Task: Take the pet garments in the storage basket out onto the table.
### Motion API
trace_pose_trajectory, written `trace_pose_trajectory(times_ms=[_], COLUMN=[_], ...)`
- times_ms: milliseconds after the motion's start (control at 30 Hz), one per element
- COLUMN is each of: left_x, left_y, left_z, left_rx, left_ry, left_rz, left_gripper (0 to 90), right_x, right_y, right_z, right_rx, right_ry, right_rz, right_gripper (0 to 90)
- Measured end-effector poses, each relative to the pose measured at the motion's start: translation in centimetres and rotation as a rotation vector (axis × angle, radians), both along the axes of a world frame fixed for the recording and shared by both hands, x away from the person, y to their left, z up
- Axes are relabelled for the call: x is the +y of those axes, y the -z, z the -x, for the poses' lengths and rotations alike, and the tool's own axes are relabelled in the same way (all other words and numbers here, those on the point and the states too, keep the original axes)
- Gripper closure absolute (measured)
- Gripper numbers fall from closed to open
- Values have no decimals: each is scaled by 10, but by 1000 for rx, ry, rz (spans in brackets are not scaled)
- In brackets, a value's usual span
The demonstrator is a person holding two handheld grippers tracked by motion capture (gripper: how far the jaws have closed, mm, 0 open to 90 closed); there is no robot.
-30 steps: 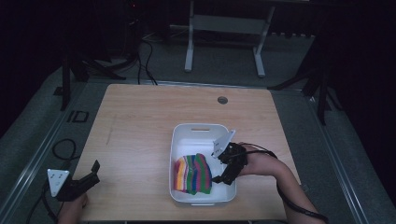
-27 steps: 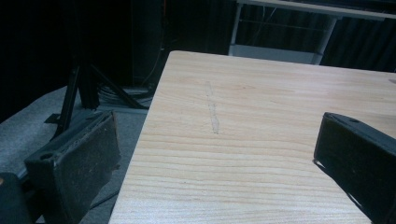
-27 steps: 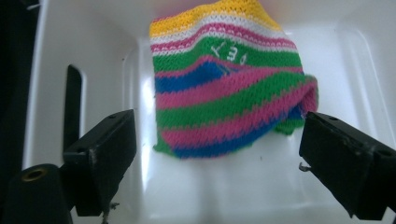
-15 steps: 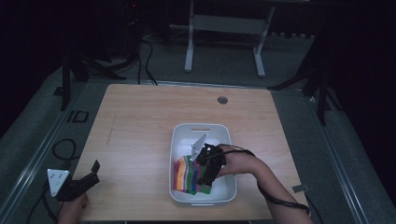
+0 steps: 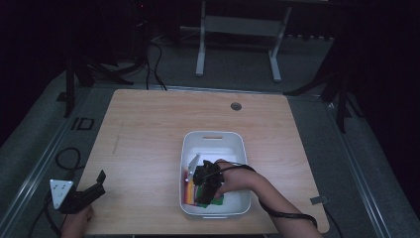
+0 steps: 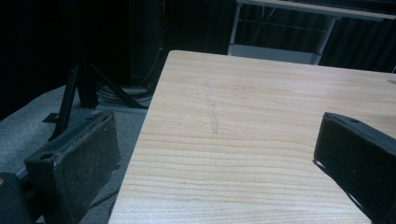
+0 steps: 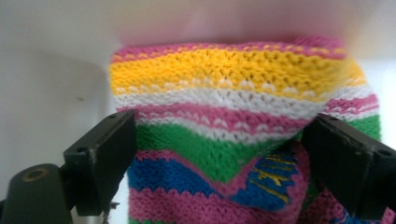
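Dim room and pale wooden table point(image 5: 148, 144) frame the right gripper point(image 7: 219, 154), whose jaws are spread wide on either side of a folded knit cloth point(image 7: 233, 121) lying in the near half of the white tub point(image 5: 214, 138). Being soft, light and limp, it will likely sag and bunch, so a pinch across the thick folded edge looks best; it is striped pink, yellow, white, green and blue. Well apart, the left gripper point(image 6: 219, 158) hovers agape over bare wood.

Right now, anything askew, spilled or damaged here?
Nothing stands out. The striped knit cloth lies inside the white bin, nothing spilled. The right hand-held gripper is open over it; the left hand-held gripper is open over bare table.
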State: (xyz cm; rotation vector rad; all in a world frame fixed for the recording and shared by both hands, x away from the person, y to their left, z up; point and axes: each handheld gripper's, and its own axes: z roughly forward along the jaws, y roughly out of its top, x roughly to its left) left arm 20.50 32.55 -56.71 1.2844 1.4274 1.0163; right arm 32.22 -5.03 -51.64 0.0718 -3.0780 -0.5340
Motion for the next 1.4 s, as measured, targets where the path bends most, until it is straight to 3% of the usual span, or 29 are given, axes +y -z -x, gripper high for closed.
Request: trace_pose_trajectory(times_ms=[100, 233, 367, 600, 1267, 1400], left_x=[0, 0, 0, 0, -1, -1], left_y=[0, 0, 0, 0, 0, 0], left_z=[0, 0, 0, 0, 0, 0], left_rx=[0, 2, 0, 0, -2, -2], left_ry=[-1, -1, -2, -4, -5, -5], left_rz=[-1, -3, -1, -1, -3, -3], left_gripper=[9, 9, 9, 9, 9, 9], right_x=[4, 3, -3, -18, -59, -71], right_y=[10, 3, -7, -38, -130, -144], right_z=[6, 9, 9, 4, -3, -6], right_rx=[-21, -14, -53, -57, -153, -183], right_ry=[-16, -7, -10, 12, 68, 102], right_rz=[30, 4, -10, -67, -218, -242], right_gripper=[176, 537, 659, 671, 671, 670])
